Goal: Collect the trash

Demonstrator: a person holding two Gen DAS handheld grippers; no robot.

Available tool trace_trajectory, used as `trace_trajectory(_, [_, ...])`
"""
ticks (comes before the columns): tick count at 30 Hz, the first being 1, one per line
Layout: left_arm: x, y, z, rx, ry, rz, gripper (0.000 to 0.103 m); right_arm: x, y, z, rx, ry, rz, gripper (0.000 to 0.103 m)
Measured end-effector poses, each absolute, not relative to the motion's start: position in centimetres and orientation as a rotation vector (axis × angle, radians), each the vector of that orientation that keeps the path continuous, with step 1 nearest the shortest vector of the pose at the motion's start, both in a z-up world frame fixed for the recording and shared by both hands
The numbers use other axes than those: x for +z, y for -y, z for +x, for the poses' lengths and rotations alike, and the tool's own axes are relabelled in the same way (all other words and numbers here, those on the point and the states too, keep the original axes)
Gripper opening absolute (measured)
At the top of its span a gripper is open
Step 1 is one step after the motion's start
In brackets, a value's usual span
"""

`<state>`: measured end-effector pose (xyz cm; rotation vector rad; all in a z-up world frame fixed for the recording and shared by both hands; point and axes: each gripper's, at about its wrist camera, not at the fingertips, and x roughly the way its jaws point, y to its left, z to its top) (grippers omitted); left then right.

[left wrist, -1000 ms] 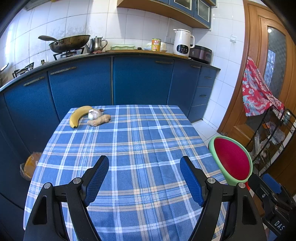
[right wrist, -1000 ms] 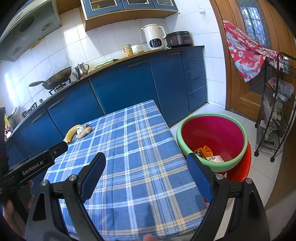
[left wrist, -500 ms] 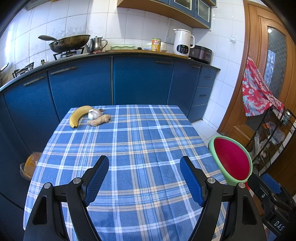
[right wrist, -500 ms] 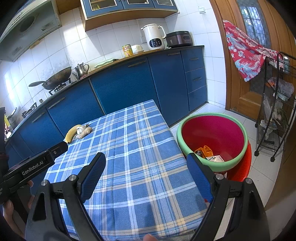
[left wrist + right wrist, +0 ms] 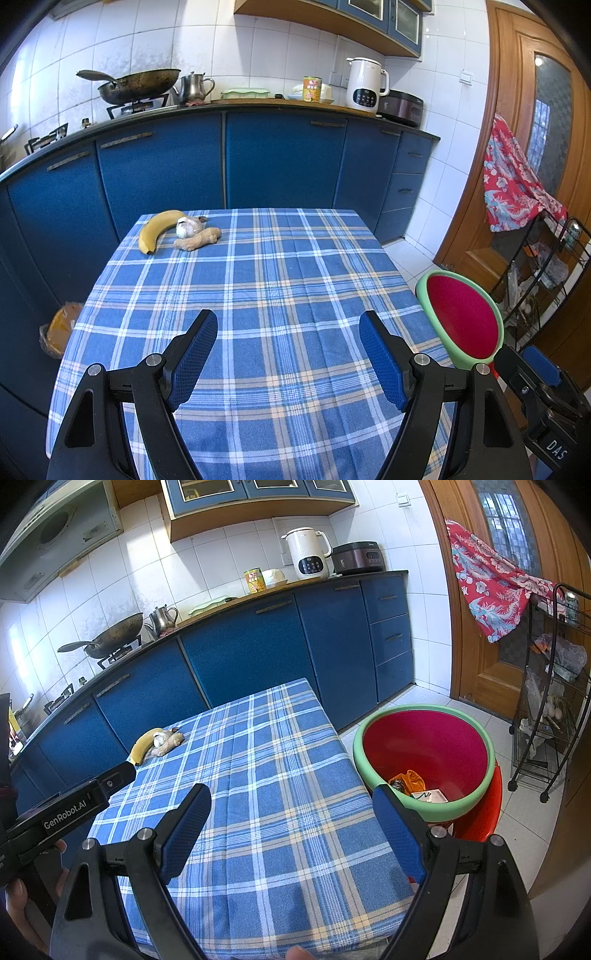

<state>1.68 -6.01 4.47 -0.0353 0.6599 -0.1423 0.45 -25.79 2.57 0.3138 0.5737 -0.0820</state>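
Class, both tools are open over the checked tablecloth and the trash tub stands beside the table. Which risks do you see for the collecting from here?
1. The yellow banana, white garlic bulb and knobbly ginger root lie bunched together, so a tool closing on one may nudge or take its neighbour.
2. The red tub with green rim stands beyond the table edge; a piece released early could land on the white tiled floor.

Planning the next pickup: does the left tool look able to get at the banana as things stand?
Probably yes. The left tool is open and empty, and only bare tablecloth lies between it and the banana at the far corner.
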Motion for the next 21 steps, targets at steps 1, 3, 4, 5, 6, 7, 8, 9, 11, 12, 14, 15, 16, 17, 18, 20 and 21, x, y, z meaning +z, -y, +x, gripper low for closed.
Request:
trace_trajectory(1, [4.48,6.00,1.68,-0.143,-0.660,-0.036,0.080,2.58,25.79,0.45,-0.082,-0.574,0.314,0.089])
trace_trajectory(3, [4.47,6.00,1.69,-0.142,-0.660,-0.035,0.080,2.58,25.79,0.45,-0.082,-0.573,0.313,0.089])
trace_trajectory(4, [4.47,6.00,1.68,-0.142,-0.659,-0.035,0.080,2.58,25.79,0.46,-0.082,-0.574,0.313,0.089])
trace_trajectory(5, [4.47,5.98,1.68,-0.143,-0.660,-0.035,0.080,2.55,25.75,0.46,-0.081,-0.573,0.313,0.089])
trace_trajectory(6, [4.47,5.99,1.68,-0.143,-0.660,-0.036,0.080,2.58,25.78,0.46,-0.082,-0.574,0.313,0.089])
trace_trajectory(7, [4.47,5.98,1.68,-0.143,-0.660,-0.036,0.080,2.54,25.76,0.46,-0.082,-0.574,0.314,0.089])
trace_trajectory(8, [4.47,5.98,1.68,-0.142,-0.660,-0.035,0.080,2.58,25.78,0.46,-0.082,-0.574,0.314,0.089])
trace_trajectory(9, [4.48,5.97,1.68,-0.143,-0.660,-0.035,0.080,2.58,25.78,0.46,-0.082,-0.574,0.313,0.089])
trace_trajectory(11, [4.47,5.98,1.69,-0.142,-0.660,-0.035,0.080,2.58,25.78,0.47,-0.083,-0.573,0.313,0.089])
trace_trajectory(12, [4.47,5.96,1.68,-0.142,-0.660,-0.035,0.080,2.54,25.75,0.49,-0.083,-0.573,0.314,0.089])
trace_trajectory(14, [4.46,5.97,1.69,-0.143,-0.660,-0.036,0.080,2.53,25.74,0.49,-0.083,-0.573,0.314,0.089])
trace_trajectory(15, [4.46,5.96,1.69,-0.144,-0.660,-0.036,0.080,2.55,25.76,0.49,-0.083,-0.574,0.313,0.089])
trace_trajectory(16, [4.46,5.95,1.70,-0.145,-0.661,-0.036,0.080,2.55,25.76,0.49,-0.082,-0.574,0.313,0.089])
trace_trajectory(17, [4.47,5.96,1.65,-0.145,-0.662,-0.038,0.080,2.54,25.75,0.50,-0.082,-0.574,0.314,0.089])
trace_trajectory(18, [4.48,5.93,1.66,-0.149,-0.664,-0.041,0.080,2.55,25.75,0.50,-0.082,-0.574,0.313,0.089])
trace_trajectory(20, [4.48,6.00,1.57,-0.154,-0.668,-0.044,0.080,2.53,25.74,0.51,-0.082,-0.576,0.314,0.089])
trace_trajectory(21, [4.46,6.05,1.57,-0.155,-0.671,-0.041,0.080,2.48,25.70,0.54,-0.082,-0.578,0.314,0.089])
